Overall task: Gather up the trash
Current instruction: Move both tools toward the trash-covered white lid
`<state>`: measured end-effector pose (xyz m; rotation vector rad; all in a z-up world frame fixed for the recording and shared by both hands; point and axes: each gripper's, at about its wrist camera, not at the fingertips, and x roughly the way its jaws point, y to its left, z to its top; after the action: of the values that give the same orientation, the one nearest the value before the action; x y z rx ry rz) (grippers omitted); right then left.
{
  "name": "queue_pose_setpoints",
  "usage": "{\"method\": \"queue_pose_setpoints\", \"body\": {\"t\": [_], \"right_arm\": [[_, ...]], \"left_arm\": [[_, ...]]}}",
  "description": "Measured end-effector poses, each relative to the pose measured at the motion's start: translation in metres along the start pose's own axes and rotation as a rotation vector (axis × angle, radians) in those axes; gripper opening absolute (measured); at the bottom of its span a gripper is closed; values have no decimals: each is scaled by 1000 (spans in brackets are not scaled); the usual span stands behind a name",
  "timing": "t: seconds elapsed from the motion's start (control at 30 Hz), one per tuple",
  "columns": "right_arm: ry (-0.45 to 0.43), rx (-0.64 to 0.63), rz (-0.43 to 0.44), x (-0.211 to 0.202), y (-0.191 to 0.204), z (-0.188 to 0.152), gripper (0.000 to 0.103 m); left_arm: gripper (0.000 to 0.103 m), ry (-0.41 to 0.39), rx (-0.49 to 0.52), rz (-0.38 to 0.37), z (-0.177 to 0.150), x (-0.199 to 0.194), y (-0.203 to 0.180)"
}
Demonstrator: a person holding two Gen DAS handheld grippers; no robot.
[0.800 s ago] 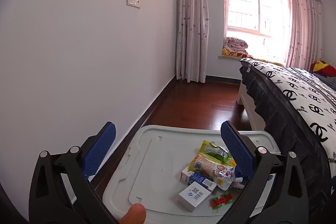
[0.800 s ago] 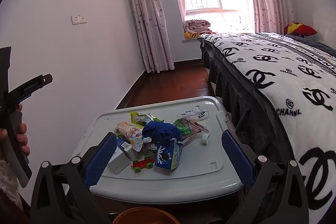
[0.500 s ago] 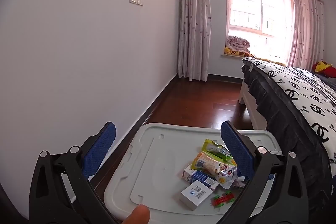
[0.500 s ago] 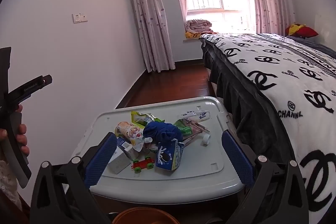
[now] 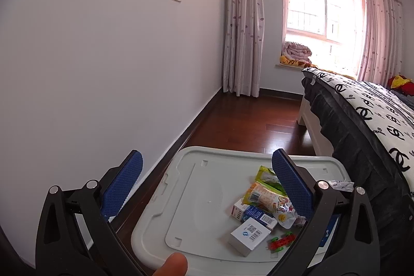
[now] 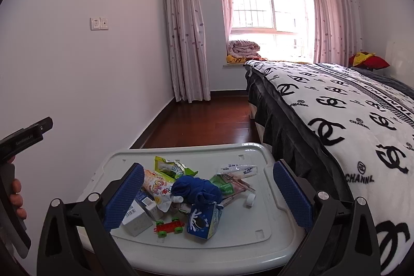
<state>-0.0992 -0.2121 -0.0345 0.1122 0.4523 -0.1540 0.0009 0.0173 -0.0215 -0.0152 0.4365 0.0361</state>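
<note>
A pile of trash lies on a grey plastic bin lid: a blue milk carton, a blue crumpled cloth, a snack pouch, a green wrapper, a white box, a white bottle cap and a red-green toy car. My right gripper is open and empty, above the pile. My left gripper is open and empty, over the lid's left part, with the pouch and white box near its right finger.
A bed with a black-and-white cover stands close on the right. A white wall runs along the left. Dark wood floor leads to curtains and a window. My left gripper's handle shows at the right view's left edge.
Both views have shifted slightly; the cameras moved a little closer to the lid. Both grippers stay open and nothing on the lid has moved.
</note>
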Motion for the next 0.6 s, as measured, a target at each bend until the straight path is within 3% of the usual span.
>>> {"method": "queue_pose_setpoints", "body": {"t": [0.6], "right_arm": [[69,25,4,58,9,-5,99]], "left_arm": [[97,48,18,16,-16,40,14]]}}
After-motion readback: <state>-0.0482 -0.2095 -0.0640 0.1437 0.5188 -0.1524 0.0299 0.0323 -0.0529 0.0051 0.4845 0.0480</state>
